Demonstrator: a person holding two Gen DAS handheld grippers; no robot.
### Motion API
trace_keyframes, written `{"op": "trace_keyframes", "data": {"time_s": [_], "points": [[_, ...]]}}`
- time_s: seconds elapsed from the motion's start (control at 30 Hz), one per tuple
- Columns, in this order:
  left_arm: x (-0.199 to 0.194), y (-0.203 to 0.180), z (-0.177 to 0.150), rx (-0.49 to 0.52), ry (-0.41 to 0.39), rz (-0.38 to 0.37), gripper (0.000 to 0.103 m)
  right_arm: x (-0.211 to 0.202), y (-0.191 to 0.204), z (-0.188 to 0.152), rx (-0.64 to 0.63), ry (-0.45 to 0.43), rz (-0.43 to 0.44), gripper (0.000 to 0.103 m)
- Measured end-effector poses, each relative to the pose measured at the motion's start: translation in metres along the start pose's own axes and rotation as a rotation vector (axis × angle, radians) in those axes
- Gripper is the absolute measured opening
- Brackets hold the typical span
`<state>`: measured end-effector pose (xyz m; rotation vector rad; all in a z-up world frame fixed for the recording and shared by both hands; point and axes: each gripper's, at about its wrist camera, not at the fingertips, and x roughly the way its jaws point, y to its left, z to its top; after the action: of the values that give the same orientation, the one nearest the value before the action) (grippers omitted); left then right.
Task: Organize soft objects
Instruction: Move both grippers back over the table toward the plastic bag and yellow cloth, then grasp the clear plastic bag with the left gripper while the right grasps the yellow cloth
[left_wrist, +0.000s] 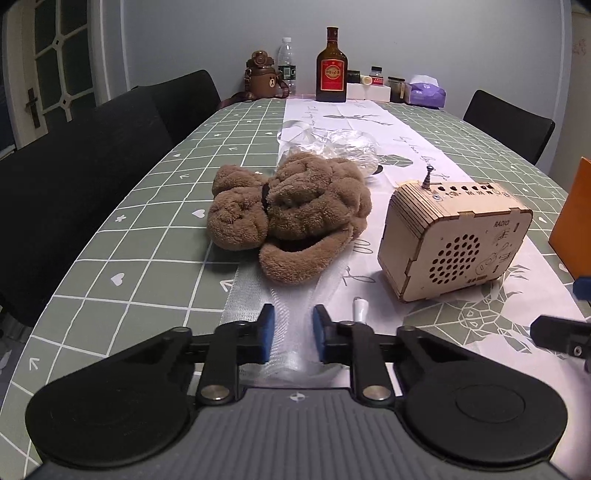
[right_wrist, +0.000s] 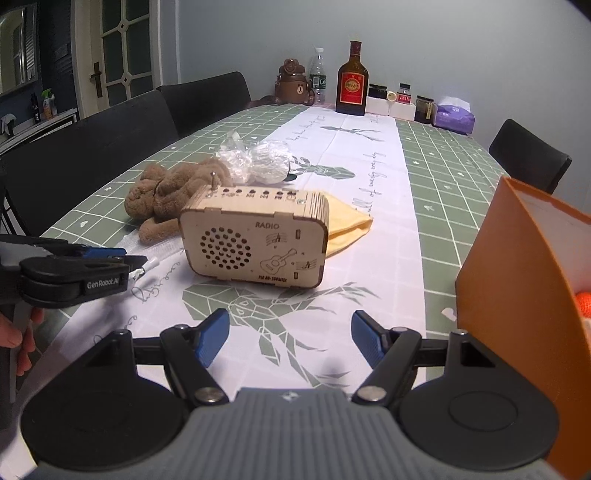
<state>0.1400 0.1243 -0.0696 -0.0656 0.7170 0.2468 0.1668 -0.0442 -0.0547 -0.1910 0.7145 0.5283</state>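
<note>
Left fingers (left_wrist: 293, 334) pinch sheer mesh (left_wrist: 295, 314) on the bench (left_wrist: 147, 229), brown plush (left_wrist: 291, 214) straight ahead; right fingers (right_wrist: 290, 341) spread, farther off.

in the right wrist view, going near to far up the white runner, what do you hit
wooden radio → yellow cloth tucked behind it → crumpled clear plastic bag → brown liquor bottle with red label at the far end
</note>
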Motion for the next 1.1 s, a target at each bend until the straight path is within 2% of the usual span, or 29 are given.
{"op": "trace_keyframes", "data": {"time_s": [0.07, 0.2, 0.43, 0.57, 0.73, 0.9, 0.97, 1.1], "points": [[-0.002, 0.0, 0.0, -0.008, 0.004, -0.004, 0.003, -0.005, -0.001, 0.003, -0.009, -0.005, -0.004, 0.072], [-0.015, 0.011, 0.0, -0.089, -0.003, -0.069, 0.003, -0.016, -0.006, 0.01, -0.021, -0.006, 0.002, 0.072], [-0.059, 0.022, 0.014, -0.156, -0.09, -0.118, 0.002, -0.032, -0.012, 0.035, -0.022, 0.023, 0.065, 0.072], [-0.086, 0.025, 0.029, -0.158, -0.163, -0.146, 0.002, -0.041, -0.015, 0.059, -0.026, 0.047, 0.103, 0.072], [-0.105, 0.023, 0.055, -0.165, -0.234, -0.142, 0.002, -0.042, -0.028, 0.097, 0.0, 0.074, 0.147, 0.072], [-0.091, 0.018, 0.078, -0.184, -0.234, -0.109, 0.002, -0.004, -0.041, 0.135, 0.018, 0.097, 0.124, 0.074], [-0.079, 0.017, 0.083, -0.191, -0.221, -0.106, 0.002, 0.023, -0.048, 0.146, 0.048, 0.115, 0.107, 0.085], [-0.053, 0.017, 0.083, -0.214, -0.169, -0.105, 0.002, 0.082, -0.056, 0.153, 0.067, 0.194, 0.077, 0.085]]}}
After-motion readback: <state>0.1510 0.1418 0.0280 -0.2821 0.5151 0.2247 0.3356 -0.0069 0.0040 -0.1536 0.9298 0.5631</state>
